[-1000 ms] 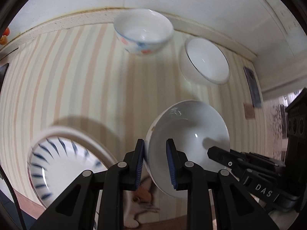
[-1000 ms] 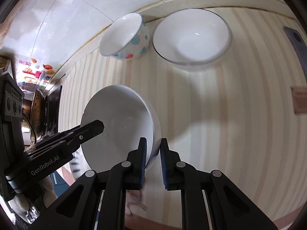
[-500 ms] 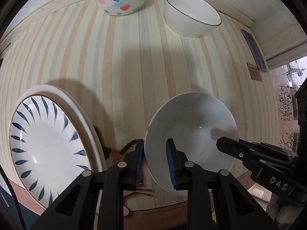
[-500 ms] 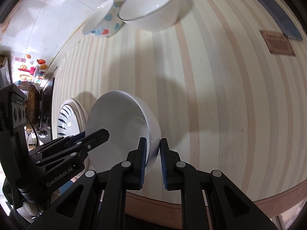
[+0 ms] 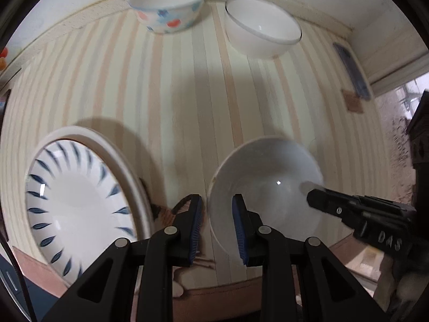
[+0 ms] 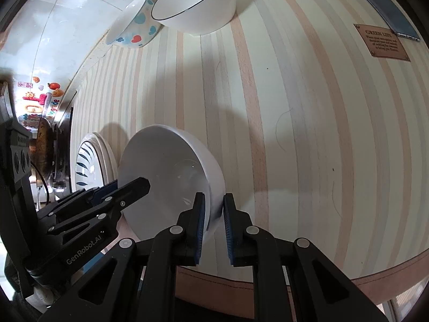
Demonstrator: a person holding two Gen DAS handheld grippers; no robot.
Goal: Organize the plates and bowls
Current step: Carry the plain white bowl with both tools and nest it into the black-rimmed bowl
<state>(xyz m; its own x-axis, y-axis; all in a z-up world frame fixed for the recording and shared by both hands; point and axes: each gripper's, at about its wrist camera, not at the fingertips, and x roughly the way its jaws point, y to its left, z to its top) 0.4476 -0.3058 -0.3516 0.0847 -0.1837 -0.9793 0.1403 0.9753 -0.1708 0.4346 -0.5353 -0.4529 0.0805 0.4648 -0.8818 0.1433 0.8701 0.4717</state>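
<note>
A plain white bowl (image 5: 265, 185) hangs over the striped table between both grippers. My left gripper (image 5: 215, 222) straddles its left rim, and its pads stand a little apart from the wall. My right gripper (image 6: 214, 224) is shut on the opposite rim (image 6: 211, 201); the bowl also shows in the right wrist view (image 6: 171, 171). A white plate with blue dashes (image 5: 77, 204) lies on the table to the left, and it also shows in the right wrist view (image 6: 89, 161). A flower-print bowl (image 5: 169, 6) and a white bowl with a dark rim (image 5: 261, 35) stand at the back.
The striped tablecloth (image 5: 174, 94) covers the table up to a tiled wall (image 6: 67, 13). A phone (image 6: 380, 2) and a brown label (image 6: 383, 43) lie at the far right. A stove with a pan (image 6: 45, 145) is beyond the table's left end.
Both grippers with the white bowl have shifted a little over the table near its front edge. The left gripper's jaws look slightly wider around the rim.
</note>
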